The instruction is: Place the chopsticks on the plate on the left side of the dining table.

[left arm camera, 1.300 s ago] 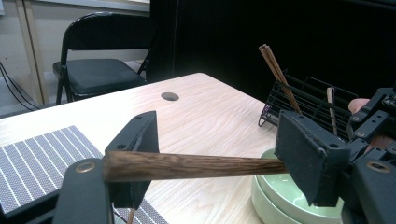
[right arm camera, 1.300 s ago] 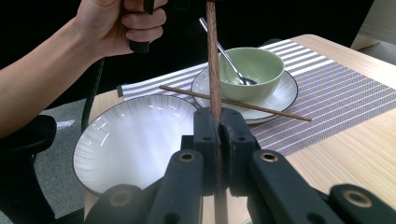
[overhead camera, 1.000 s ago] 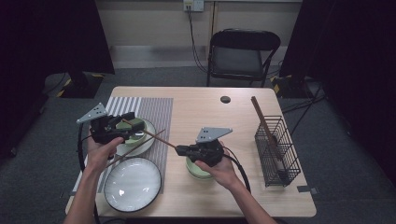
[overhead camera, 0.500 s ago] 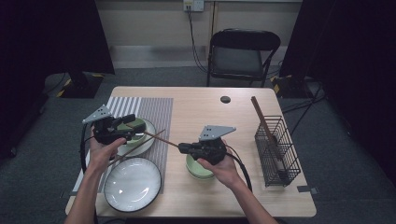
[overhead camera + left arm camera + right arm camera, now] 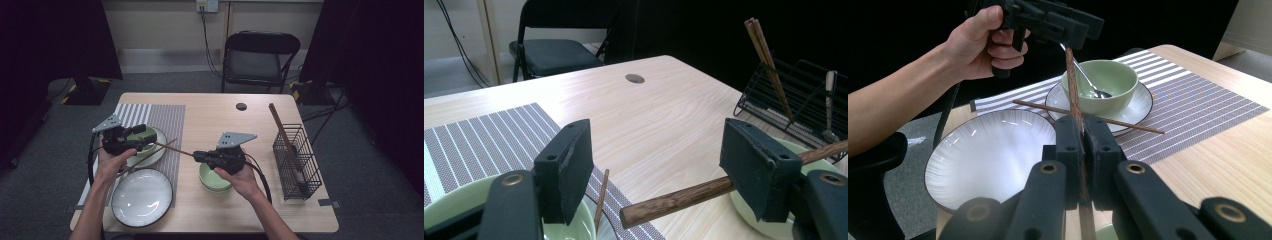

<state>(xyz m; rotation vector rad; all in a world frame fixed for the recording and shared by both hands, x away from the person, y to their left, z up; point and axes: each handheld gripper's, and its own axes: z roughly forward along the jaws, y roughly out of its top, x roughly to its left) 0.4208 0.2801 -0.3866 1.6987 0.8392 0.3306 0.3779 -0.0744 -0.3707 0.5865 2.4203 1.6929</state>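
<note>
At the bottom of the right gripper view, the right gripper (image 5: pixel 1082 145) has its jaws pinched tight on a dark chopstick (image 5: pixel 1072 80), whose lower end is cut off by the frame edge. Its far tip is hidden among the spread jaws of the left gripper (image 5: pixel 1068 27) at the top. In the left gripper view the pads stand wide apart; the chopstick passes between them, and contact with the right-hand pad cannot be judged. Lower left lies an empty white plate (image 5: pixel 983 155). Beyond it, a green bowl (image 5: pixel 1100 82) on a saucer (image 5: pixel 1140 107) holds a spoon (image 5: pixel 1088 80); a second chopstick (image 5: pixel 1128 125) rests across the saucer. The wire rack (image 5: pixel 295 155) at right holds more chopsticks.
</note>
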